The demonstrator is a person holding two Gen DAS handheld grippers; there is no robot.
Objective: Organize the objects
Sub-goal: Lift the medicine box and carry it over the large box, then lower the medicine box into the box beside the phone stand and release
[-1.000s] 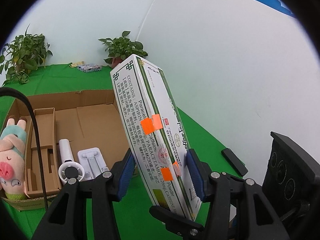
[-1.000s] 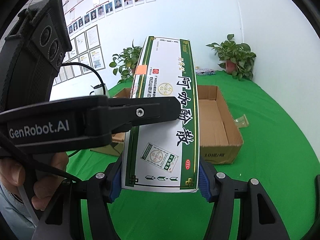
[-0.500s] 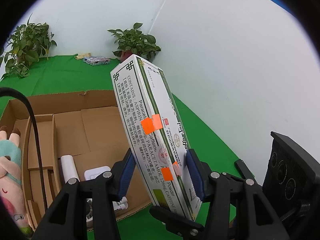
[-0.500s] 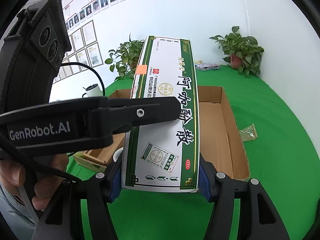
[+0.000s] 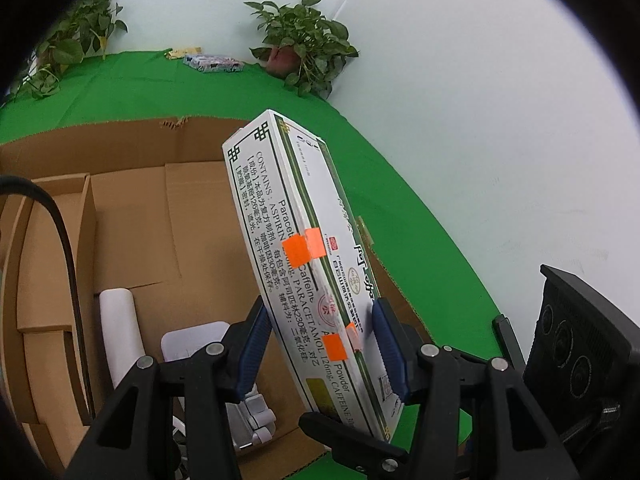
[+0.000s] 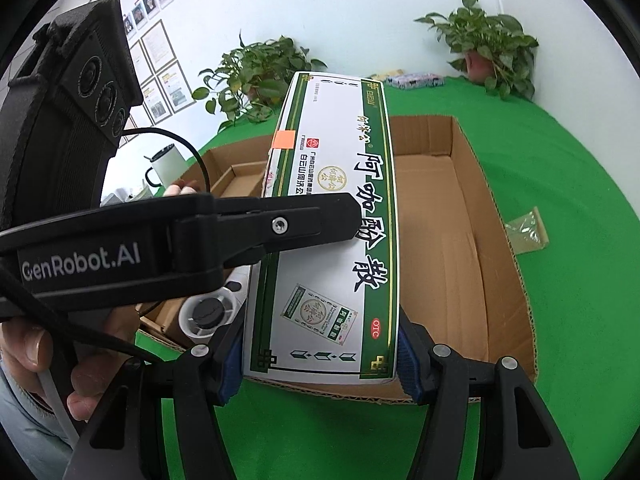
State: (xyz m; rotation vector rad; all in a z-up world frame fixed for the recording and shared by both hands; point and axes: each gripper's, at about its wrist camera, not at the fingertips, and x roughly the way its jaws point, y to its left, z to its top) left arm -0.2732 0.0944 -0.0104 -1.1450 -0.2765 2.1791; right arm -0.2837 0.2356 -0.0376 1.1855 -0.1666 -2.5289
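Note:
A long white and green medicine box (image 5: 296, 248) with orange stickers is held by both grippers above an open cardboard box (image 5: 132, 208). My left gripper (image 5: 320, 348) is shut on the medicine box across its flat faces. My right gripper (image 6: 320, 356) is shut on its near end (image 6: 332, 248). The medicine box hangs over the right part of the cardboard box (image 6: 460, 240), tilted. The left gripper's finger (image 6: 280, 224) crosses the right wrist view.
Inside the cardboard box lie a white handheld fan (image 5: 120, 328), a white stand (image 5: 192, 340) and a cardboard insert (image 5: 48, 264). Potted plants (image 5: 304, 52) and a small packet (image 5: 212, 62) stand at the back of the green table. A clear bag (image 6: 526, 232) lies to the right.
Both grippers have carried the medicine box forward and over the cardboard box, which now fills more of both views. The grip has not changed.

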